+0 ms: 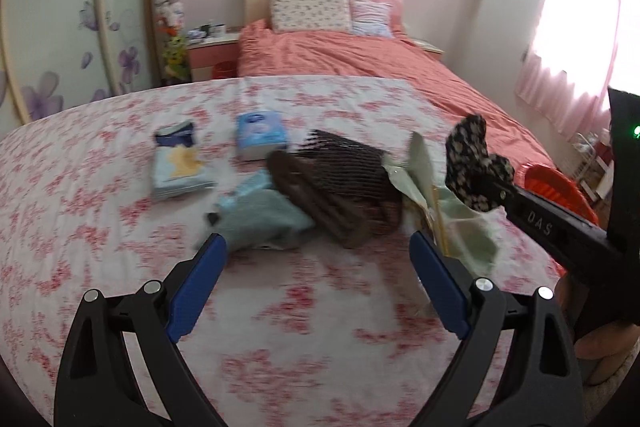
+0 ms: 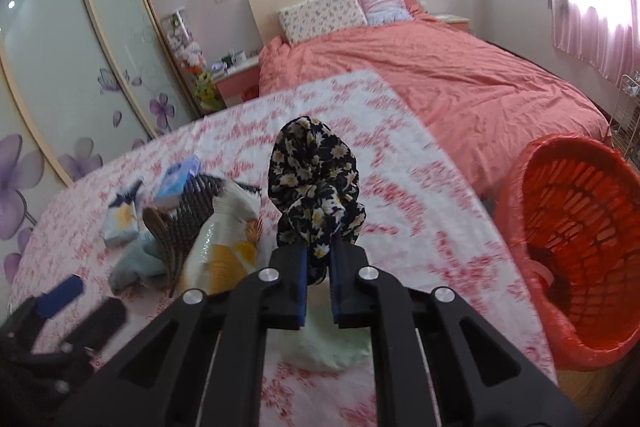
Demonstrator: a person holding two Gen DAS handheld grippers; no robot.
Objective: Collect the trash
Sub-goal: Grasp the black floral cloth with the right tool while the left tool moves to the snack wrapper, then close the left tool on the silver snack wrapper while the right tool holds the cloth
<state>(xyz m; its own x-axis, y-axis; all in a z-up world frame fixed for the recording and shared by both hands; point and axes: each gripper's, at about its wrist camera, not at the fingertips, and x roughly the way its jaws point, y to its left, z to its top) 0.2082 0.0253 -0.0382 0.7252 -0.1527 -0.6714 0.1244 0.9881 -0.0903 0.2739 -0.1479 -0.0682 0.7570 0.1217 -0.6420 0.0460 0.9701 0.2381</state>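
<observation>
A bedroom, with a table [image 1: 100, 187] under a pink floral cloth in front of a coral bed [image 1: 360, 55]. The right gripper [image 2: 319, 259] is clenched on a black floral scrunchie [image 2: 316, 183], lifted clear of the table, probably so it can swing to the red bin [image 2: 576, 227] just beside the table's right edge. The left gripper [image 1: 318, 255] hovers low with its jaws spread wide and nothing in them, facing a loose pile: a brown comb [image 1: 340, 183], a pale green wrapper [image 1: 452, 219], a light blue cloth [image 1: 260, 219] and two tissue packs [image 1: 260, 135] beyond, likely ready for the next pick.
</observation>
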